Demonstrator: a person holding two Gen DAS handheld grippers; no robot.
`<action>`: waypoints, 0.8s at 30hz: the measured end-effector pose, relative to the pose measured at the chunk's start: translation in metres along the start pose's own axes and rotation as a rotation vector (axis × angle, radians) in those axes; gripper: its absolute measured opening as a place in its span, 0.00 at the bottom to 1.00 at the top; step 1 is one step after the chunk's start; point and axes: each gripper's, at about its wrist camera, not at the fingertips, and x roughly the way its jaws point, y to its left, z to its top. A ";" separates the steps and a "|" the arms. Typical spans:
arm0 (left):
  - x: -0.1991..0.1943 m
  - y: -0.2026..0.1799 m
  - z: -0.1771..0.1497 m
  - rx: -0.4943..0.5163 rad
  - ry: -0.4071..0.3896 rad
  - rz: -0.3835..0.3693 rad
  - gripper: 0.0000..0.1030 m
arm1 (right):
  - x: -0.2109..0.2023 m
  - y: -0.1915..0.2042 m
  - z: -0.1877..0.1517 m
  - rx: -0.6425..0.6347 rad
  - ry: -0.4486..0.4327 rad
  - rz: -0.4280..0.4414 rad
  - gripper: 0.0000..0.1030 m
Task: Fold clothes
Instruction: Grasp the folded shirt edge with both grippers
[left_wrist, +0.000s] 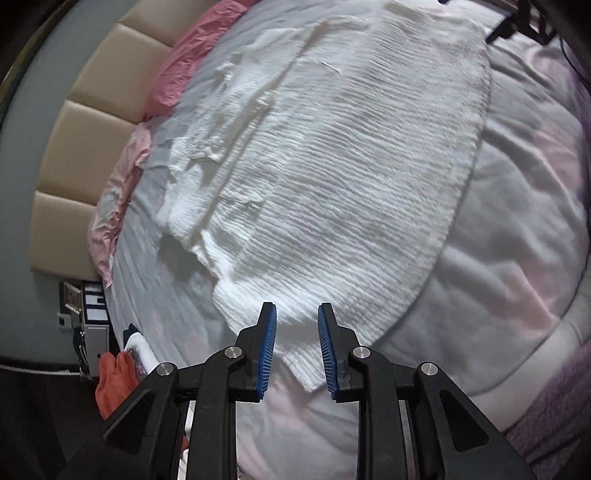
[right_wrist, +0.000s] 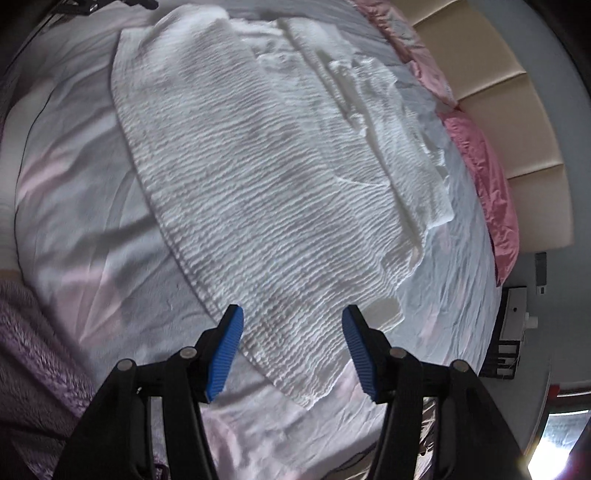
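A white ribbed garment (left_wrist: 332, 177) lies spread flat on the bed (left_wrist: 517, 258), its long body running away from both cameras and a rumpled, partly folded section bunched along the side nearer the headboard (left_wrist: 74, 158). The left gripper (left_wrist: 296, 314) hangs just above the garment's near corner, its blue pads (left_wrist: 269, 343) parted by a moderate gap with nothing between them. The right gripper (right_wrist: 292, 317) is spread wider, also empty, poised over the near end of the same garment (right_wrist: 266, 192) (whether either pad touches the cloth cannot be told). Pink pillows (right_wrist: 487, 177) sit between the garment and the headboard (right_wrist: 517, 110). A purple blanket (right_wrist: 33, 350) lies at the bed's edge (right_wrist: 74, 221), and a heap of orange cloth (left_wrist: 112, 380) shows beside the bed in the left view.
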 end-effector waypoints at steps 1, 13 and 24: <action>0.005 -0.007 -0.003 0.035 0.024 -0.022 0.24 | 0.006 0.003 -0.003 -0.021 0.029 0.024 0.53; 0.062 -0.038 -0.032 0.162 0.153 -0.019 0.25 | 0.065 0.000 -0.036 -0.054 0.161 0.056 0.71; 0.071 -0.015 -0.030 -0.021 0.118 -0.015 0.17 | 0.071 -0.014 -0.051 0.021 0.121 0.115 0.38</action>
